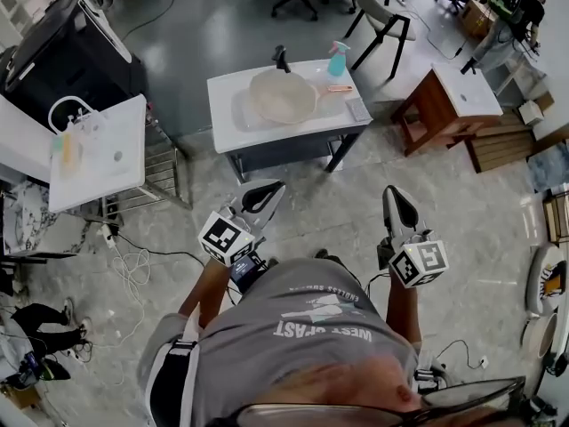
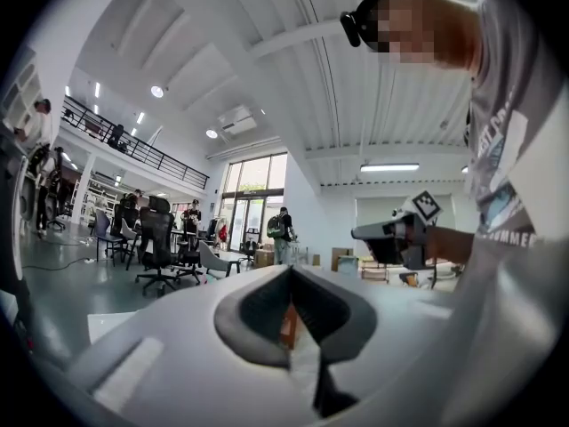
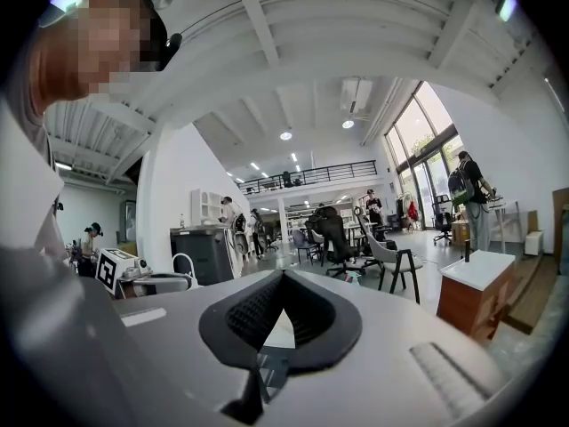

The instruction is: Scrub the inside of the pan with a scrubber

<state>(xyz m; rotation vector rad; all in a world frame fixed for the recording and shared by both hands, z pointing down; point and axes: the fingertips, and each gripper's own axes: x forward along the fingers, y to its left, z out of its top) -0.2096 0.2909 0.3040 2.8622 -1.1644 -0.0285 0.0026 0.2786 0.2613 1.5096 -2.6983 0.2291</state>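
Note:
In the head view a pale round pan (image 1: 283, 96) lies on a white table (image 1: 229, 130) well ahead of me, its coppery handle (image 1: 339, 88) pointing right. A small grey pad (image 1: 358, 108), perhaps the scrubber, lies at the table's right end. My left gripper (image 1: 269, 191) and right gripper (image 1: 396, 201) are held at chest height, far short of the table, both empty. In the left gripper view the left gripper (image 2: 291, 270) has its jaws met at the tip. The right gripper (image 3: 283, 275) in its own view looks the same.
A teal spray bottle (image 1: 336, 60) and a black bottle (image 1: 282, 58) stand at the table's far edge. A white cart (image 1: 100, 154) is at the left, a wooden side table (image 1: 449, 107) and a chair (image 1: 384, 14) at the right. Cables (image 1: 133, 267) lie on the floor.

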